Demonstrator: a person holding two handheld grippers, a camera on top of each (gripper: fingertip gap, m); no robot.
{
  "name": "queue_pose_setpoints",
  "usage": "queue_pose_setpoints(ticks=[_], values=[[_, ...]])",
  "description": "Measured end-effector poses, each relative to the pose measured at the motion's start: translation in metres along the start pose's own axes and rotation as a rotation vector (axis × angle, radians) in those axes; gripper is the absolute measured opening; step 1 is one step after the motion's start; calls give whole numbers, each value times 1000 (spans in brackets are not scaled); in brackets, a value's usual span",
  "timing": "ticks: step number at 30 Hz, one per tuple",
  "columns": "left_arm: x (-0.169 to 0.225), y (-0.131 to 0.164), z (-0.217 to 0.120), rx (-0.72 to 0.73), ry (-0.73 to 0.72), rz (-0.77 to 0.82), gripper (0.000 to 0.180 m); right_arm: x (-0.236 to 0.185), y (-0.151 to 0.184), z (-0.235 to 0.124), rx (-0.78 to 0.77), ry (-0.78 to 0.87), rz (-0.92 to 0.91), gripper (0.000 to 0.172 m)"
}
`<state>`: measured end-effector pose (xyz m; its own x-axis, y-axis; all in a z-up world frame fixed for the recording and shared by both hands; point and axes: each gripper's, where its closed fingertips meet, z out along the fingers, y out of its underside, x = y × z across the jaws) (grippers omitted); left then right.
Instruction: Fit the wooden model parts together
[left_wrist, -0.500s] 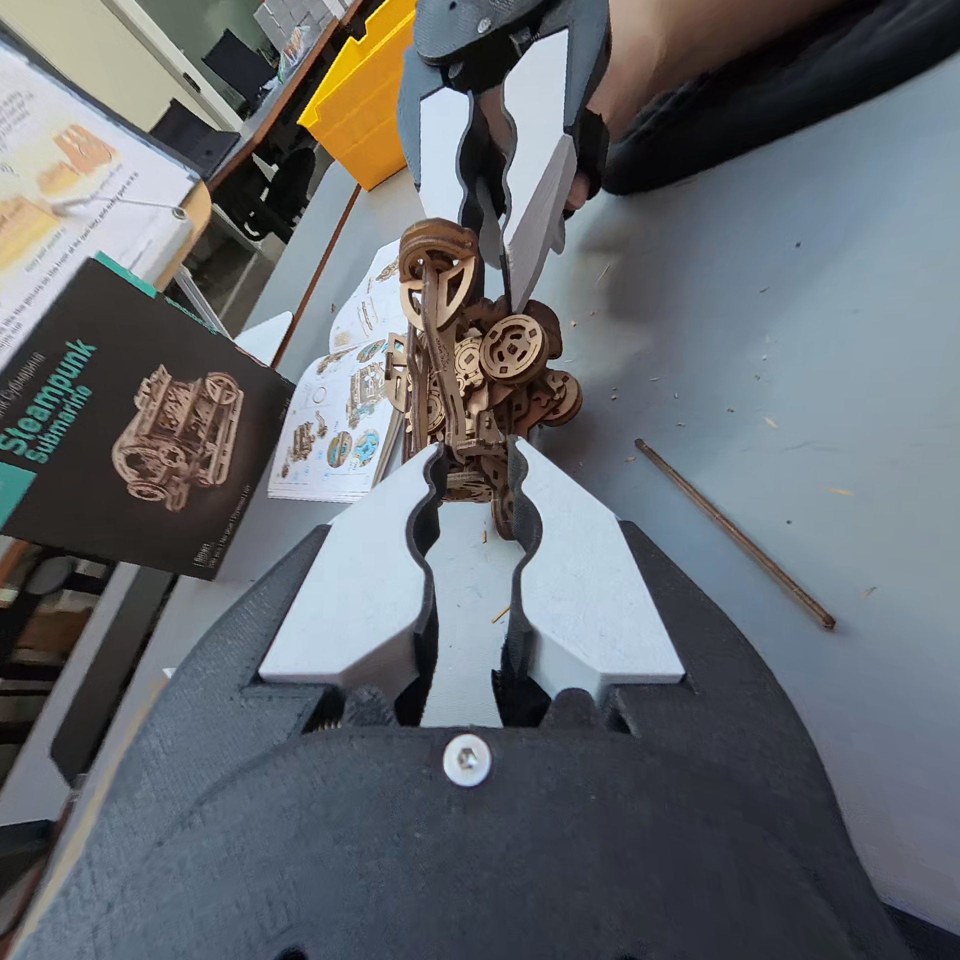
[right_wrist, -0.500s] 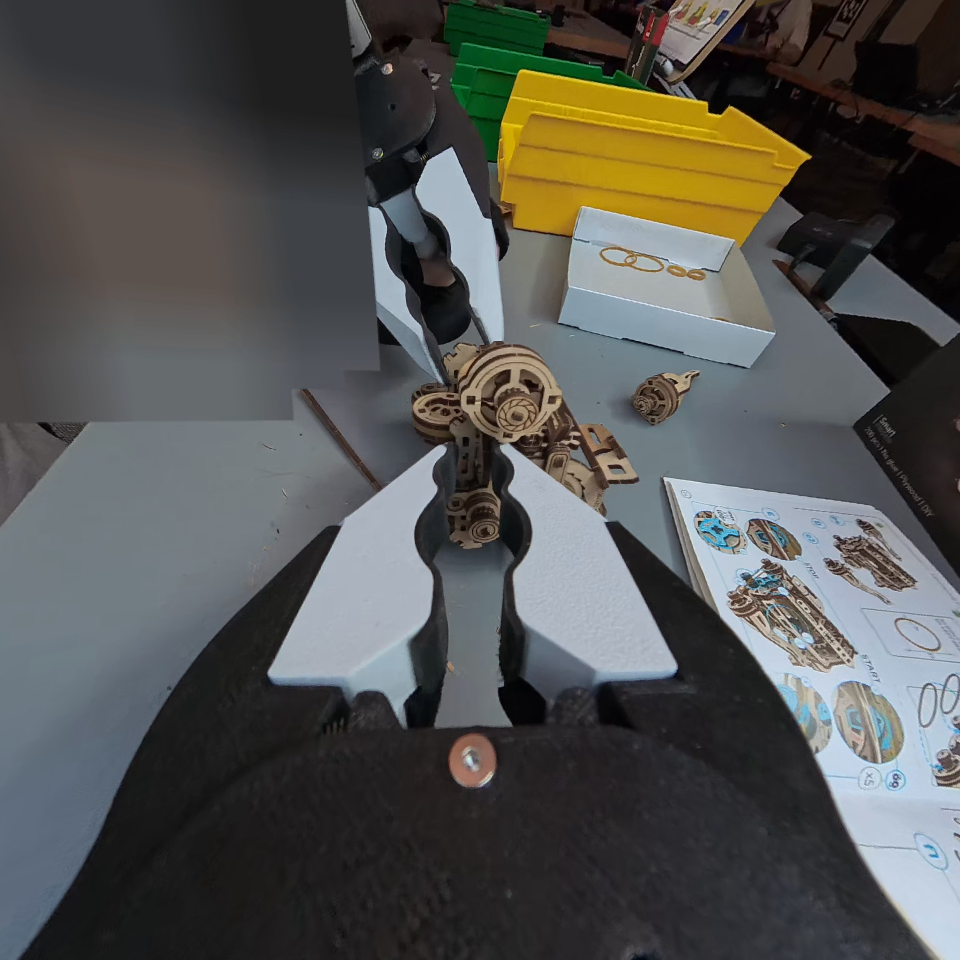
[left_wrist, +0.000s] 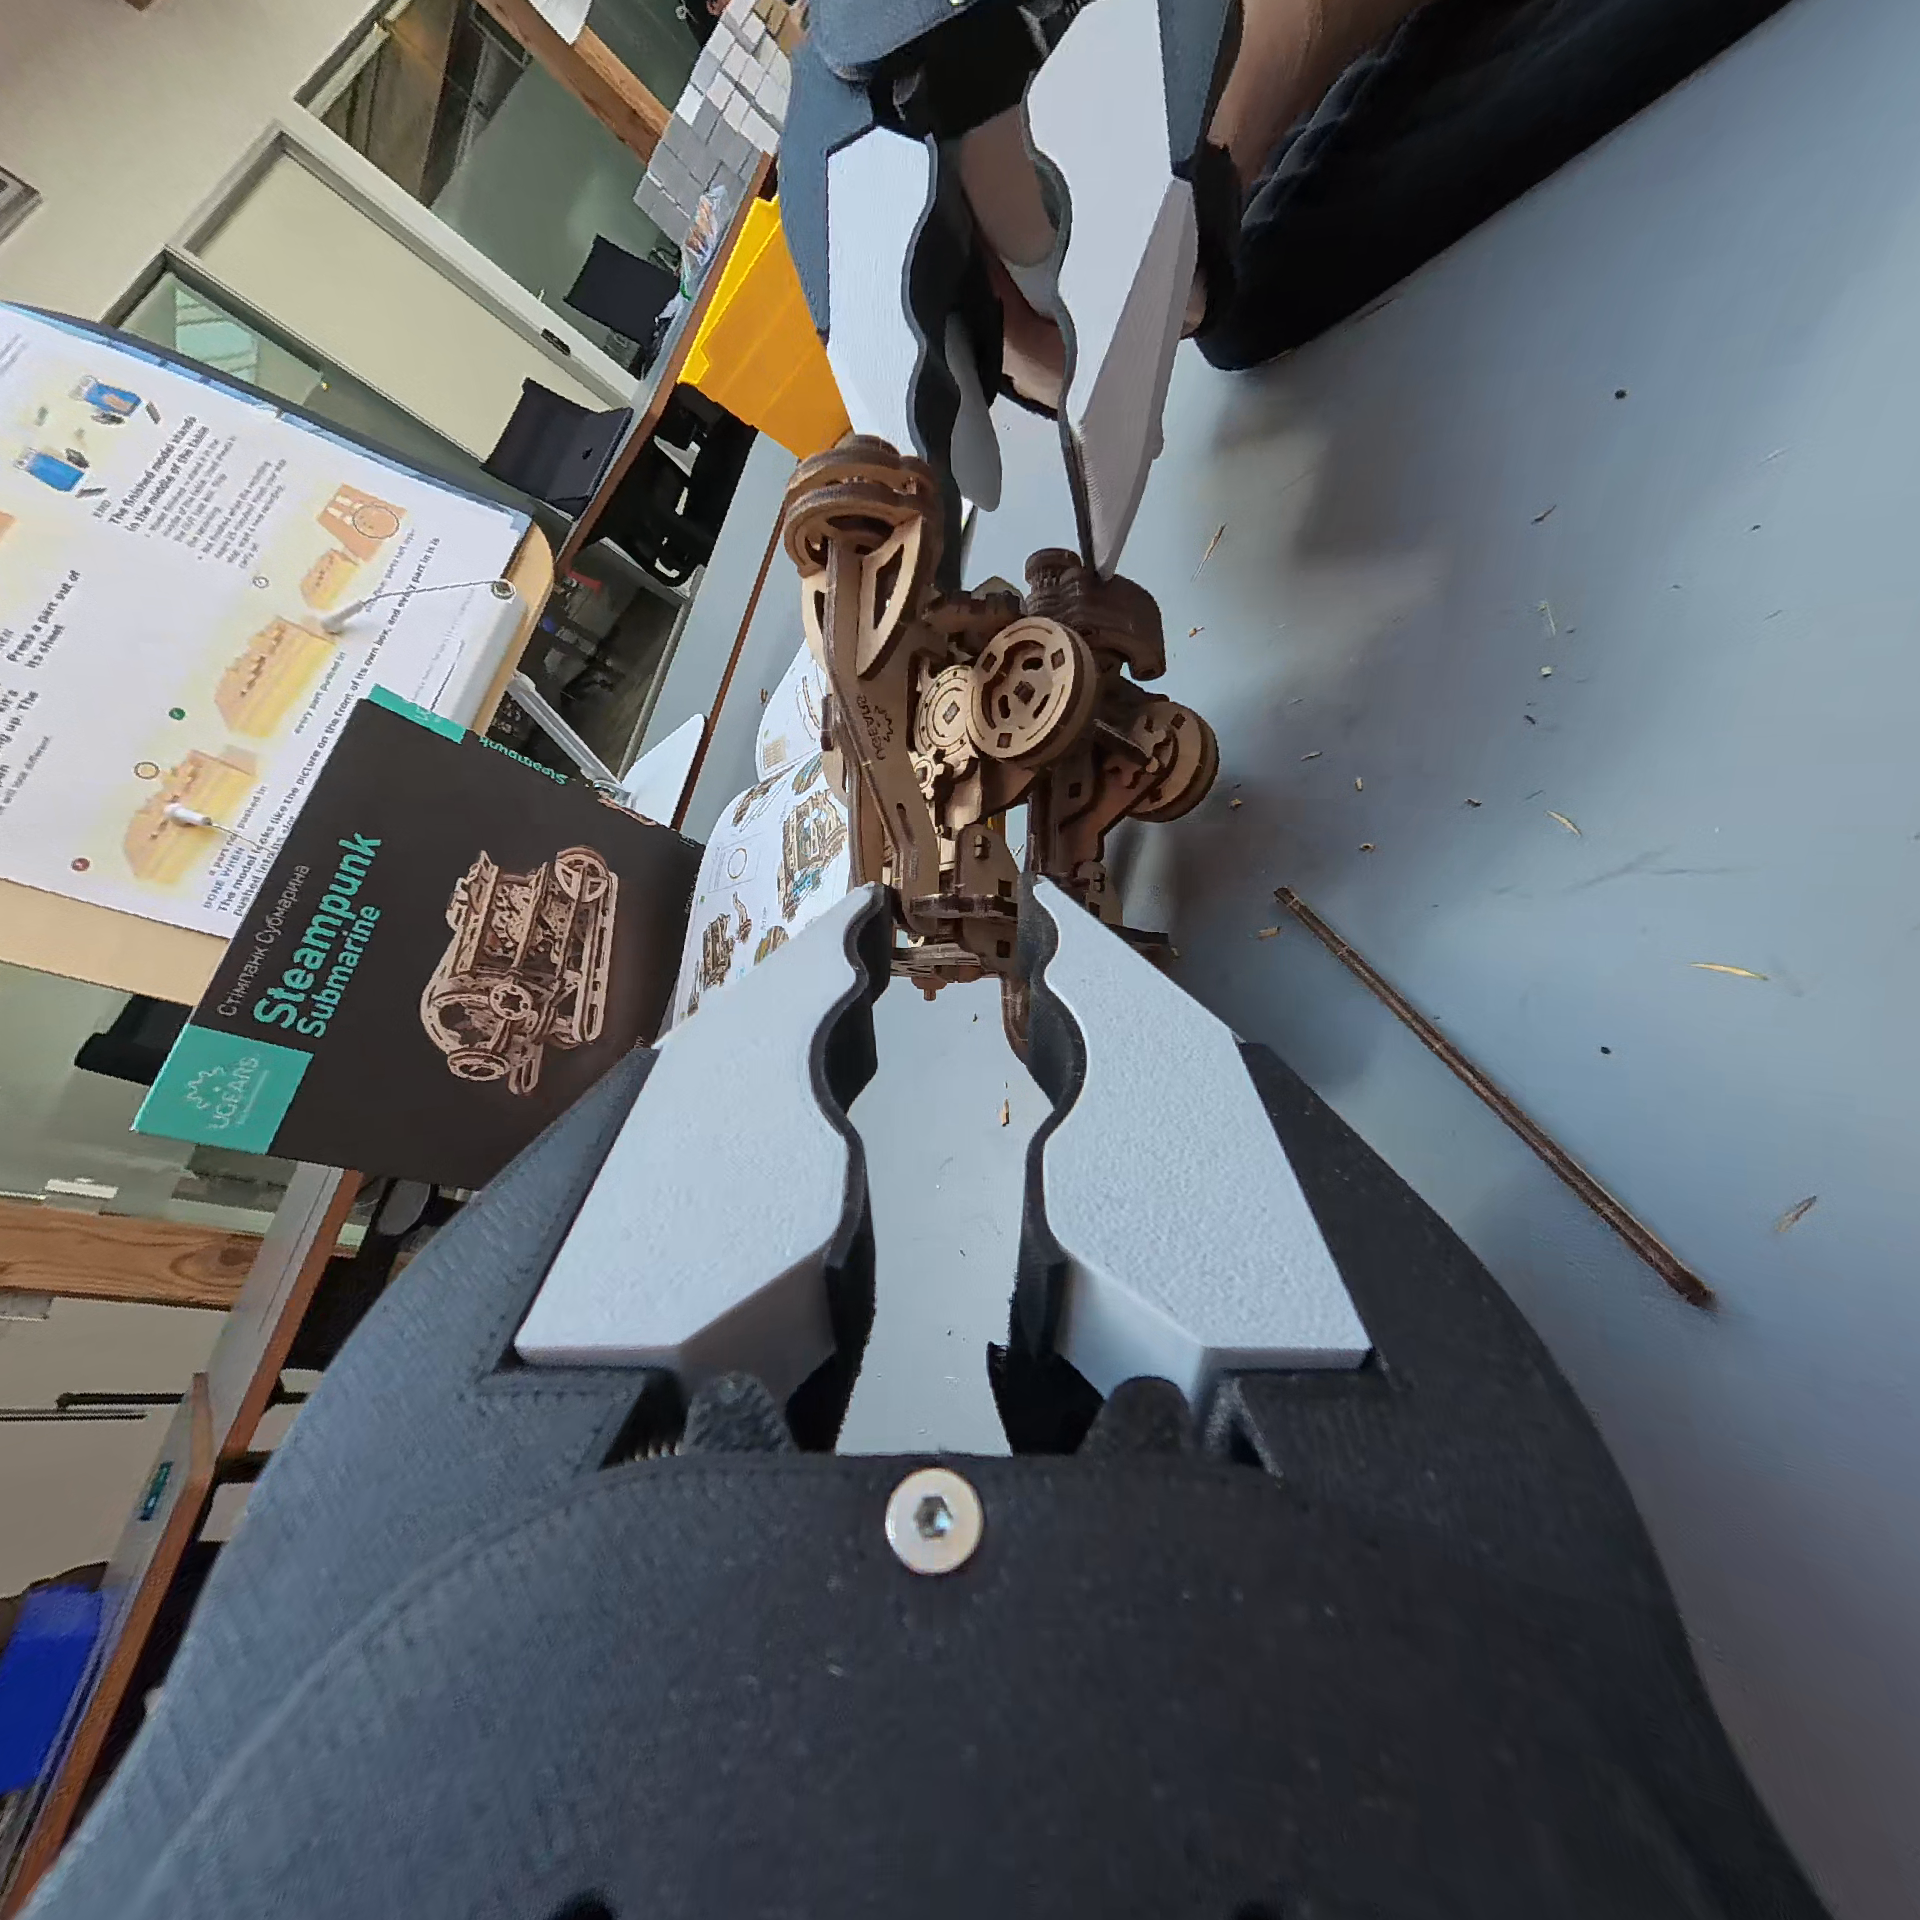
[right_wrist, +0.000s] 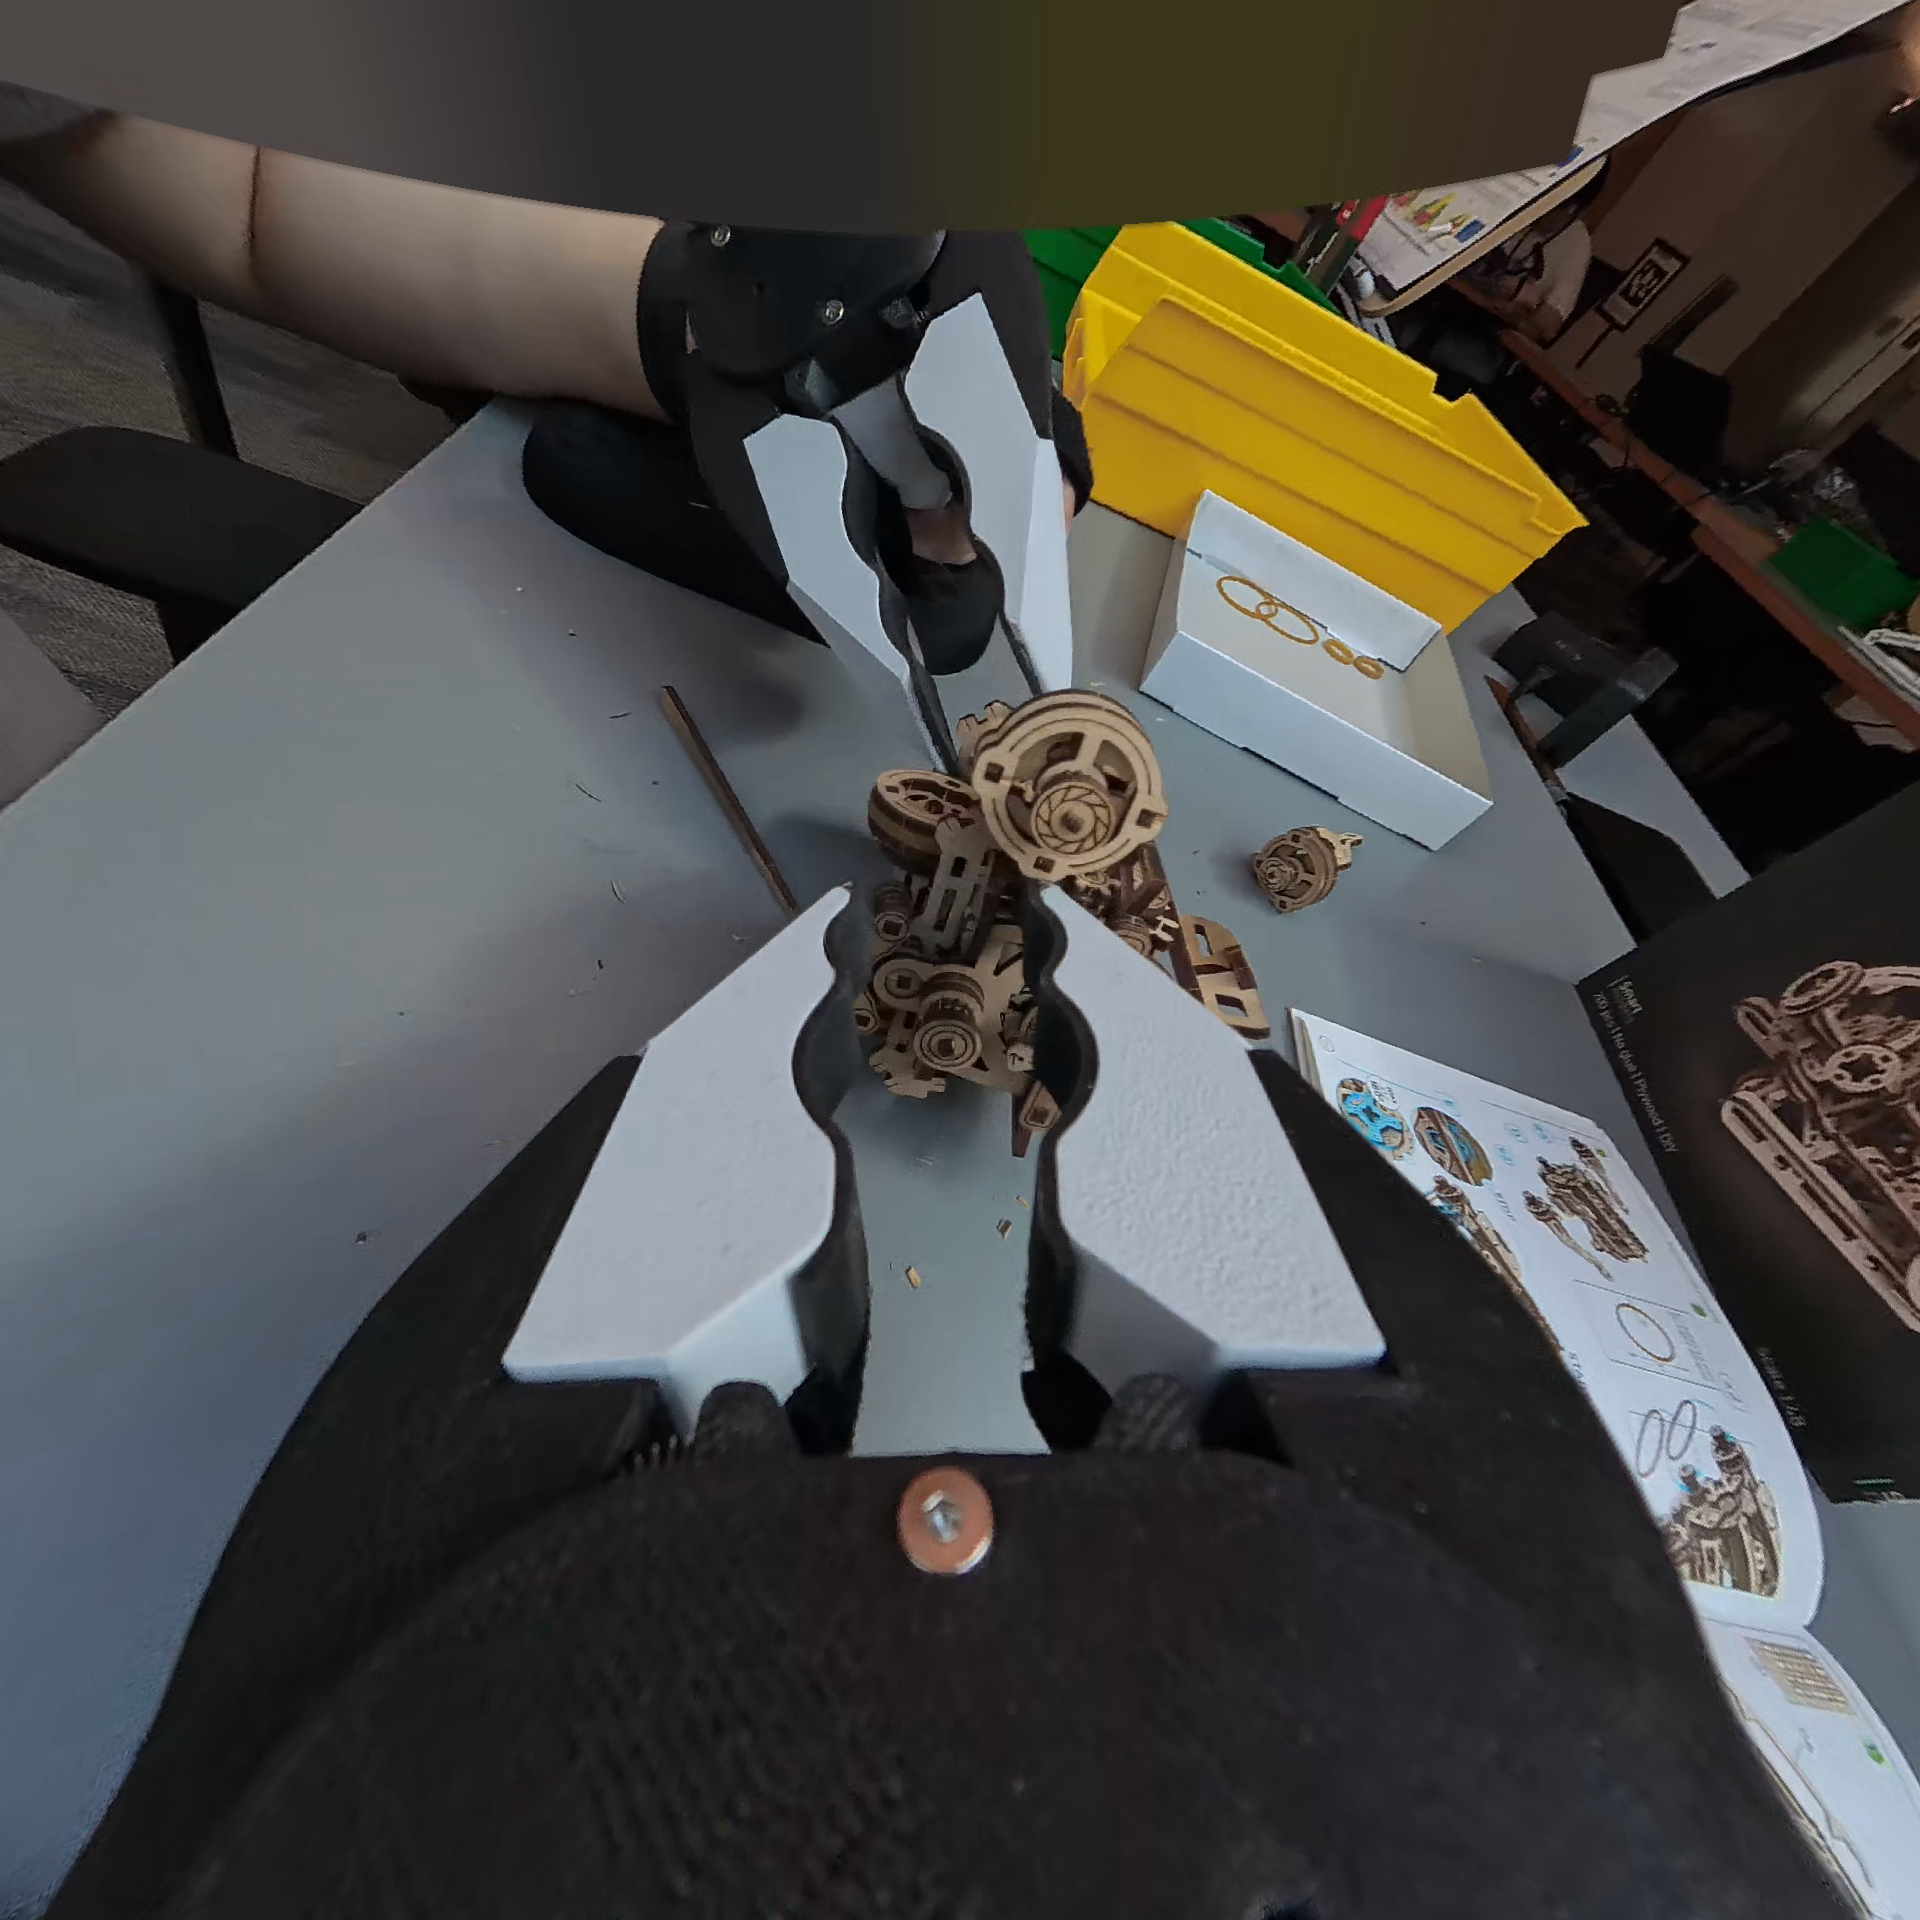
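Wooden model (left_wrist: 977, 748) clamped in left gripper (left_wrist: 951, 914), between right gripper (right_wrist: 940, 914) fingers

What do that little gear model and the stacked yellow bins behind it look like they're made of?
Gear model: thin pale plywood, unpainted, by its look; the dark brown edges suggest laser cutting. Yellow bins: probably moulded plastic, going by the even colour and smooth walls with a slight sheen.

- My left gripper (left_wrist: 956, 920) clamps the wooden model's (left_wrist: 997, 717) near end, pads pressed against it.
- My right gripper (left_wrist: 1023, 499) reaches down opposite, fingertips apart at the model's top.
- A thin wooden stick (left_wrist: 1486, 1091) lies on the grey table (left_wrist: 1558, 623).
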<state>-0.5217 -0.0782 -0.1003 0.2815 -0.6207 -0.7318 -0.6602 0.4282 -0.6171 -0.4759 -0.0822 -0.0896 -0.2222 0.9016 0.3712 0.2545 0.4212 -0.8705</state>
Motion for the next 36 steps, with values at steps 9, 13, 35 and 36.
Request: queue_pose_setpoints(ticks=[9,13,35,36], values=[[0,3,-3,-4,-3,-8,22,18,5,-15,80,23,303,48],[1,6,-6,-21,-12,-4,22,16,7,-10,88,-15,440,69],[-11,34,18,-193,-40,-27,22,25,20,16,-112,207,181,69],[-13,36,22,-194,-33,-33,25,28,23,14,-128,227,169,69]])
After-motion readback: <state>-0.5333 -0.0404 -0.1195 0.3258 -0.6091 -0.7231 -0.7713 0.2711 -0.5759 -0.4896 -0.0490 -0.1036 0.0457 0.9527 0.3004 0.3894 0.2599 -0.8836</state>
